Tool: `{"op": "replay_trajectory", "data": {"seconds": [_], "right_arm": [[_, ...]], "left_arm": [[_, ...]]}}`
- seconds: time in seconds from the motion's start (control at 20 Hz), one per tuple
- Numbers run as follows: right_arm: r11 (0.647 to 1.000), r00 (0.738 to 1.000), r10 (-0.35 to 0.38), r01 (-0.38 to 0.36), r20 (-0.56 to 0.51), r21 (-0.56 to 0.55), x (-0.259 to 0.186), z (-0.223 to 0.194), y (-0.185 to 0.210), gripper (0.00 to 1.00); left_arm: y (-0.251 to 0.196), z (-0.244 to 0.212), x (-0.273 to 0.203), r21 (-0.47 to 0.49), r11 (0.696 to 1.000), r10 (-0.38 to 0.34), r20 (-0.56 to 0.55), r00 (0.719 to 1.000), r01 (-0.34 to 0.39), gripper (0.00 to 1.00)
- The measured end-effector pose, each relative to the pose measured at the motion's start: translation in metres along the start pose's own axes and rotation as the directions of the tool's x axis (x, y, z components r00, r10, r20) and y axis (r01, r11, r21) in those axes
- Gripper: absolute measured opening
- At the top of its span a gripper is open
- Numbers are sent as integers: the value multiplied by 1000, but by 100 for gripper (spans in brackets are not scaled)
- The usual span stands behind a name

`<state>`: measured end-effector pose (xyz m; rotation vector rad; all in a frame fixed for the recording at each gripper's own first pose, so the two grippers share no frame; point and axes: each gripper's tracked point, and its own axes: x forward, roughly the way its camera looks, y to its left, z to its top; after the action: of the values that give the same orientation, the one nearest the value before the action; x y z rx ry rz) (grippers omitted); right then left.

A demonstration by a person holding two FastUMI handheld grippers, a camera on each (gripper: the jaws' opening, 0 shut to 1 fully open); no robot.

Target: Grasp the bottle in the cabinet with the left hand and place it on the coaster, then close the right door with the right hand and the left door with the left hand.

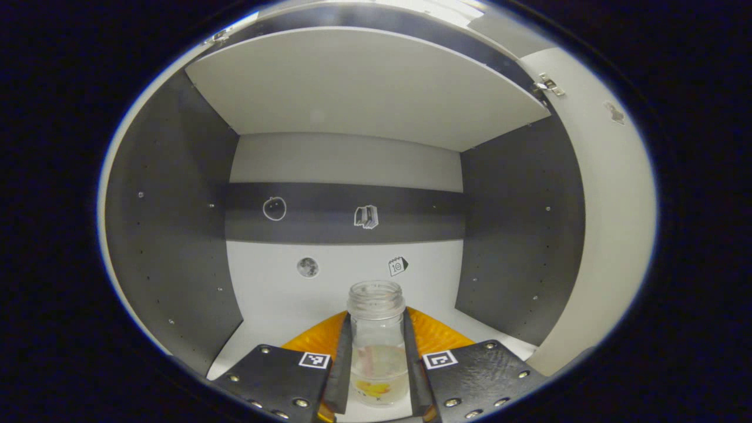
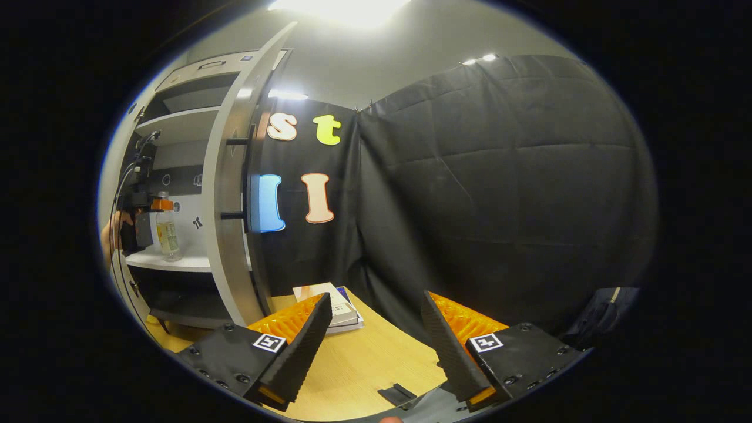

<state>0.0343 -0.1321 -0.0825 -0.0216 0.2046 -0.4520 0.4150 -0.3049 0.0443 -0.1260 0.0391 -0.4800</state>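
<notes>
A clear glass bottle [image 1: 376,358] without a cap, with a little pale liquid, stands on the white cabinet shelf [image 1: 276,311]. My left gripper [image 1: 376,320] is shut on it, one finger pressing on each side of its body. In the right gripper view the same bottle [image 2: 168,235] stands upright on the shelf at far left, with the left gripper [image 2: 144,217] and a hand [image 2: 108,232] at it. My right gripper [image 2: 376,299] hangs open over the wooden table [image 2: 364,364], holding nothing. The cabinet's right door [image 2: 232,223] stands open, seen edge-on.
Grey side walls and an upper shelf [image 1: 364,88] box in the compartment; the open right door [image 1: 611,223] flanks it. A stack of books [image 2: 335,305] lies on the table by the door's foot. A small black part [image 2: 399,393] lies near the table's front.
</notes>
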Motion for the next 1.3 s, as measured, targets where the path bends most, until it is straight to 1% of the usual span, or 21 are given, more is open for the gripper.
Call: {"op": "replay_trajectory", "data": {"seconds": [0.05, 0.1, 0.15, 0.25, 0.35, 0.4, 0.5, 0.55, 0.6, 0.85, 0.9, 1.0, 1.05, 1.1, 1.15, 1.3], "right_arm": [[1000, 1000, 10, -10, 1, -3, -1, 0, 0, 98], [1000, 1000, 20, -20, 2, -5, -1, 0, 1, 98], [999, 1000, 32, -32, 1, -5, -1, -1, 2, 95], [998, 998, 59, -59, -1, -1, -2, -1, 5, 96], [996, 996, 86, -86, -7, 1, -4, -2, 7, 96], [995, 995, 97, -97, -7, 1, -5, -1, 8, 98], [993, 993, 120, -120, -4, 1, -5, -1, 10, 98], [991, 991, 131, -131, -6, 1, -5, -3, 11, 96], [989, 989, 146, -146, -10, 4, -6, -2, 10, 98], [978, 979, 206, -206, -13, -20, -14, -3, 7, 98], [976, 976, 216, -216, -15, -19, -16, -3, 7, 96], [972, 972, 233, -234, -23, -18, -21, -6, 6, 98], [971, 970, 239, -240, -31, -20, -25, -10, 4, 96], [969, 969, 246, -247, -36, -21, -28, -12, 3, 98], [967, 967, 253, -253, -40, -20, -31, -15, 2, 96], [962, 962, 270, -271, -50, -23, -41, -20, 1, 96]], "left_arm": [[-1, 2, -7, 0, 1000, 0, 1, 1000, 0, 43], [-3, 3, -16, 2, 1000, 0, 3, 1000, 0, 42], [-4, 4, -24, 5, 1000, 4, 7, 1000, -4, 42], [-7, 7, -40, 8, 1000, 8, 19, 1000, -8, 42], [-11, 6, -57, 7, 1000, 14, 19, 1000, -14, 41], [-13, 5, -66, 7, 1000, 15, 17, 1000, -16, 41], [-18, 0, -84, 5, 1000, 24, 15, 1000, -24, 41], [-19, -2, -93, 5, 1000, 25, 16, 1000, -26, 43], [-22, -7, -101, 6, 1000, 27, 18, 999, -27, 43], [-33, -33, -146, 16, 999, 38, 1, 999, -38, 41], [-33, -40, -152, 14, 999, 45, -11, 999, -45, 42], [-35, -51, -166, -2, 999, 52, -19, 998, -52, 43], [-37, -56, -173, -8, 999, 51, -18, 999, -51, 42], [-39, -60, -180, -9, 999, 52, -14, 999, -53, 42], [-40, -64, -186, -6, 998, 56, -11, 998, -56, 42], [-44, -82, -204, 12, 998, 67, -14, 998, -67, 42]]}}
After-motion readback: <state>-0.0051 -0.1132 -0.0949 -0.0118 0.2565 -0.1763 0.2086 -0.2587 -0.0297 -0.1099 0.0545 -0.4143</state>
